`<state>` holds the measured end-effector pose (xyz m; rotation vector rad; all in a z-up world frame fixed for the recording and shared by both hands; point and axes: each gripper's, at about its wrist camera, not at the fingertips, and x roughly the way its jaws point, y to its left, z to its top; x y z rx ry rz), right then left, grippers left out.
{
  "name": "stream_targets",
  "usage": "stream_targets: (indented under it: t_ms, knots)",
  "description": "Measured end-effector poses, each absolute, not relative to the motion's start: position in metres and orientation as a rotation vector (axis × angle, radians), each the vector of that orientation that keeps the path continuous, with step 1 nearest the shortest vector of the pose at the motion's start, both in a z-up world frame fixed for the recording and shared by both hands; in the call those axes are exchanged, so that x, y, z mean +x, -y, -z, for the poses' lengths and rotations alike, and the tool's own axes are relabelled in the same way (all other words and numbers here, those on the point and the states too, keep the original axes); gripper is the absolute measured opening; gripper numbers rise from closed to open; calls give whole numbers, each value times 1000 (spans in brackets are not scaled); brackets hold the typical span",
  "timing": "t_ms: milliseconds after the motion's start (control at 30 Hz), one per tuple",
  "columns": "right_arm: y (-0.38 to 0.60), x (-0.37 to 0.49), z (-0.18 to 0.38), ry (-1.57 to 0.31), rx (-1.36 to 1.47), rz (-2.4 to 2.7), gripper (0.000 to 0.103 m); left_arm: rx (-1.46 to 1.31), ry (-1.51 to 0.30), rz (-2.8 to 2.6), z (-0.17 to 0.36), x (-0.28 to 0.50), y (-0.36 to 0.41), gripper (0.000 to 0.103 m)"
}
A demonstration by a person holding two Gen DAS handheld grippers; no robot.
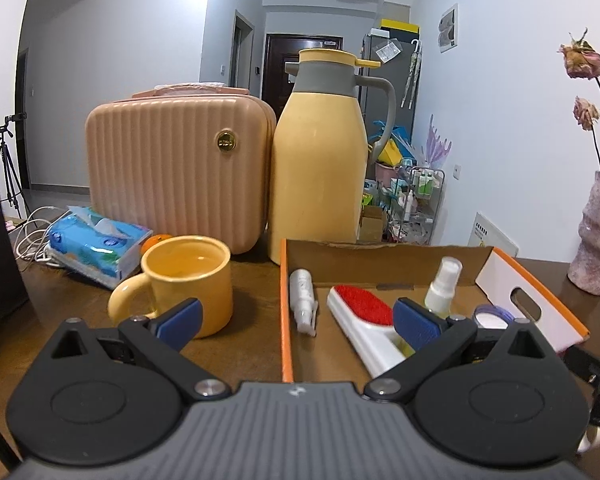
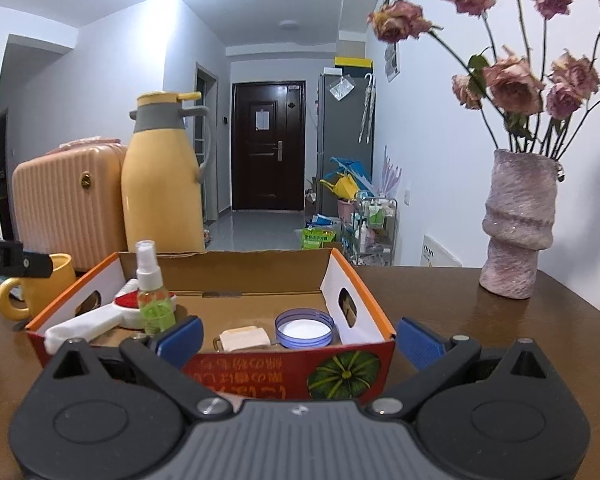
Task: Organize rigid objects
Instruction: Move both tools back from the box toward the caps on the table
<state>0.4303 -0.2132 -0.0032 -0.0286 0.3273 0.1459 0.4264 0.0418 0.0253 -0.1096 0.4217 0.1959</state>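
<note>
Left gripper (image 1: 296,322) sits nearest the lens in its own view: blue pads spread wide, released, nothing between them. It hangs low over the wooden table (image 1: 252,288), straddling the left wall of the cardboard box (image 1: 285,312).

Right gripper (image 2: 300,338): likewise released, pads apart, empty, facing the near wall of the box, which bears a printed pumpkin.

Box contents, all lying or standing inside:
- white spray bottle (image 1: 303,300), lying on its side along the left wall
- lint brush (image 1: 364,320), white body with a red pad, lying at a diagonal, handle toward the near side
- clear spray bottle (image 2: 153,292) with greenish liquid, upright, just beside the brush
- round jar (image 2: 305,328) with a bluish rim, at the right end near the handle cut-out
- small beige block (image 2: 244,338), just left of the jar; cannot tell what it is

Outside the box, on the table:
- yellow mug (image 1: 188,284), left of the box, handle to the left
- yellow thermos jug (image 1: 320,160), behind the box's far left corner
- pink ribbed case (image 1: 176,168), beside the jug
- blue tissue pack (image 1: 96,244), with an orange (image 1: 156,242) next to it
- textured vase (image 2: 518,224) of dried roses, well right of the box
</note>
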Motion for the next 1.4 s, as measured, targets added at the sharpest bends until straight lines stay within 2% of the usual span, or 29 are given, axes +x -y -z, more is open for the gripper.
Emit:
stream_targets:
  t_ms: [833,1400]
  knots:
    - [220,317,24,-330,2,-214,103,-52,-463,-180,0,318,-45,103]
    - [201,307,38,-413,-56,-277,103,-34,-505,-134,15,290,-53,103]
